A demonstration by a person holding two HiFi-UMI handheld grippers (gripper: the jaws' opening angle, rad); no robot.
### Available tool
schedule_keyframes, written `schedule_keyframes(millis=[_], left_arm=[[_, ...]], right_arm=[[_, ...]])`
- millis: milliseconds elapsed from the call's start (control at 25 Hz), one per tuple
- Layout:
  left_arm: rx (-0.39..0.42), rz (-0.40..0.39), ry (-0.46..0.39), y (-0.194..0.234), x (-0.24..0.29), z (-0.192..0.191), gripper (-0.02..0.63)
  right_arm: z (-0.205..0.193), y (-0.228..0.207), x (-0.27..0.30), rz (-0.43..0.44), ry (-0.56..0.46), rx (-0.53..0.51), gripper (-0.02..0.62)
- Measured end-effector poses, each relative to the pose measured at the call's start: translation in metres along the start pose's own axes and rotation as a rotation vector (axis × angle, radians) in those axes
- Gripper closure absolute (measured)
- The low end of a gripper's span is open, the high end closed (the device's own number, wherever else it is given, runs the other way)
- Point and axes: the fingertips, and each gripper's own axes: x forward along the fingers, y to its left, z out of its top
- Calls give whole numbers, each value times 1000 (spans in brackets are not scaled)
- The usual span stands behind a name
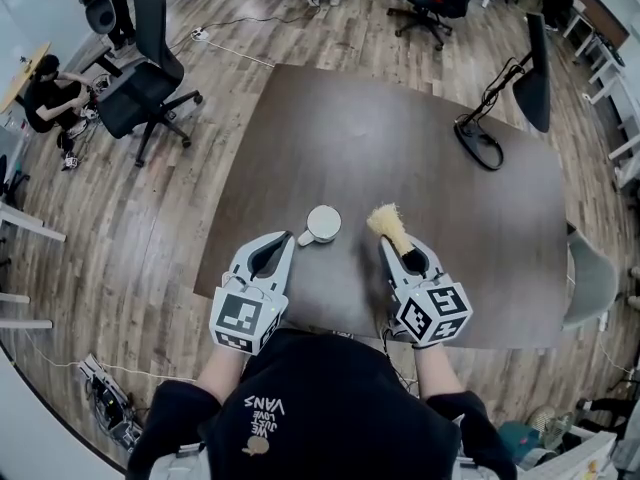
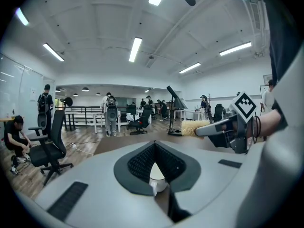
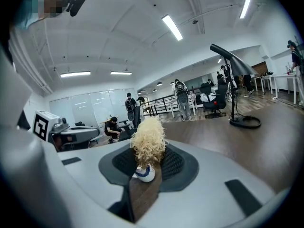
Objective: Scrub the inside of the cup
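A small white cup [image 1: 323, 223] stands on the dark brown table [image 1: 400, 138], close in front of me. My left gripper [image 1: 291, 240] reaches it from the left and is shut on the cup's handle [image 1: 304, 238]. In the left gripper view a white piece of the cup [image 2: 156, 179] shows pinched between the jaws. My right gripper [image 1: 405, 255] is shut on a brush [image 1: 386, 220] with straw-coloured bristles, held just right of the cup and apart from it. The brush [image 3: 148, 141] stands up between the jaws in the right gripper view.
A black lamp on a round base [image 1: 492, 133] stands at the table's far right. Black office chairs [image 1: 145, 78] and a seated person [image 1: 50, 93] are on the wood floor to the left. The table's near edge runs just under my grippers.
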Motion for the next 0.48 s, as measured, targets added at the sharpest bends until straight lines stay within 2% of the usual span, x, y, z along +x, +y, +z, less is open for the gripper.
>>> schedule_keyframes(millis=[480], left_arm=[[-7, 0, -2, 1, 0, 0, 595]], right_arm=[[-5, 6, 4, 10, 44, -67, 494]])
